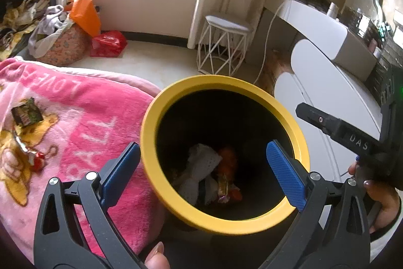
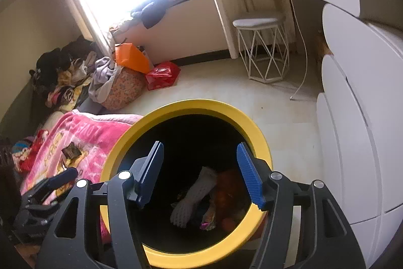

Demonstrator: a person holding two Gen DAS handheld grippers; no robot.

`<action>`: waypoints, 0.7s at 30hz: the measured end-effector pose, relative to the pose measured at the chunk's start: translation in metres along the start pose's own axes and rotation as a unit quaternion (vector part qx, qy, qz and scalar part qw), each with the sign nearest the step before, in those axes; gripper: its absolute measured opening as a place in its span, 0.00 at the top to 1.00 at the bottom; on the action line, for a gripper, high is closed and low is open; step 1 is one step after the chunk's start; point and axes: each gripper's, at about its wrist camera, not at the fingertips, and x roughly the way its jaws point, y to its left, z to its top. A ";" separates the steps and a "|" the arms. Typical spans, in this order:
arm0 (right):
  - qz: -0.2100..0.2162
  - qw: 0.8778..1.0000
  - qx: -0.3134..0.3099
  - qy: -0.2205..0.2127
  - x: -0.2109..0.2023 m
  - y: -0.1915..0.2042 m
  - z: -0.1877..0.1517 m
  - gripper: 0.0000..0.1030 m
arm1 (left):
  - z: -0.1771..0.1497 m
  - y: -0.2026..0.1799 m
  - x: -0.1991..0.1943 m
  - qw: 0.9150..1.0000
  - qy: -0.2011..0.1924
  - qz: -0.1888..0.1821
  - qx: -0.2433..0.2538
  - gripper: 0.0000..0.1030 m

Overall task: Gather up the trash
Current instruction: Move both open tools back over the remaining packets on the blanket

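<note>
One yellow-rimmed bin point(image 1: 176, 208), two wrappers point(image 1: 26, 114) on one pink blanket point(image 1: 83, 117), one wire stool point(image 1: 224, 47), perhaps four scraps point(image 1: 201, 168) inside.

A round bin with a bright yellow rim point(image 1: 289, 115) and black inside holds a white perforated foam wrap point(image 1: 199, 168) and orange wrappers point(image 1: 228, 160). Beside it lies a pink fleece blanket point(image 1: 95, 117) with paler pink lettering and a yellow cartoon figure. The left tongs point(image 1: 201, 175) and right tongs point(image 2: 201, 175) are black with ribbed blue pads. On the pale floor sit an orange paper bag point(image 1: 84, 14), a red plastic bag point(image 1: 108, 43) and a white wire-frame stool point(image 1: 221, 47).
</note>
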 end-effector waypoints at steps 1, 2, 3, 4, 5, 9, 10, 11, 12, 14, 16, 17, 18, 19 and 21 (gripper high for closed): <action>0.001 1.000 -0.002 0.000 0.000 0.002 0.001 0.43 | 0.000 0.002 -0.003 1.000 -0.003 0.004 0.000 0.10; 0.004 1.000 -0.006 -0.001 -0.001 0.004 0.001 0.42 | 0.000 0.003 -0.005 1.000 -0.007 0.009 0.000 0.10; 0.005 1.000 -0.010 -0.002 -0.002 0.007 0.001 0.42 | 0.000 0.005 -0.008 1.000 -0.011 0.014 0.000 0.10; 0.005 1.000 -0.013 -0.003 -0.002 0.010 0.002 0.41 | 0.000 0.008 -0.010 1.000 -0.013 0.018 -0.001 0.10; 0.006 1.000 -0.017 -0.005 -0.003 0.013 0.001 0.40 | 0.000 0.011 -0.013 1.000 -0.016 0.023 -0.004 0.10; 0.016 0.999 -0.032 -0.008 -0.004 0.024 0.003 0.40 | 0.001 0.021 -0.020 0.999 -0.025 0.035 -0.015 0.11; 0.020 0.999 -0.036 -0.010 -0.005 0.028 0.003 0.40 | 0.001 0.025 -0.023 0.999 -0.028 0.038 -0.020 0.11; 0.023 0.999 -0.039 -0.010 -0.005 0.031 0.004 0.40 | 0.002 0.029 -0.025 0.998 -0.031 0.041 -0.024 0.11; 0.028 0.999 -0.043 -0.011 -0.005 0.035 0.004 0.40 | 0.002 0.032 -0.028 0.998 -0.033 0.045 -0.027 0.10; 0.036 0.998 -0.053 -0.012 -0.005 0.044 0.005 0.39 | 0.002 0.040 -0.033 0.997 -0.040 0.054 -0.033 0.10; 0.045 0.997 -0.063 -0.013 -0.004 0.053 0.007 0.38 | 0.001 0.046 -0.037 0.996 -0.047 0.063 -0.039 0.10; 0.049 0.996 -0.068 -0.013 -0.003 0.058 0.007 0.38 | 0.000 0.051 -0.040 0.996 -0.049 0.067 -0.043 0.10; 0.055 0.996 -0.073 -0.012 -0.002 0.064 0.008 0.38 | 0.000 0.056 -0.043 0.995 -0.053 0.072 -0.047 0.10; 0.059 0.995 -0.076 -0.011 -0.001 0.067 0.008 0.38 | 0.000 0.060 -0.046 0.994 -0.056 0.076 -0.051 0.10; 0.067 0.994 -0.087 -0.009 0.002 0.078 0.009 0.38 | -0.001 0.070 -0.051 0.993 -0.061 0.087 -0.058 0.10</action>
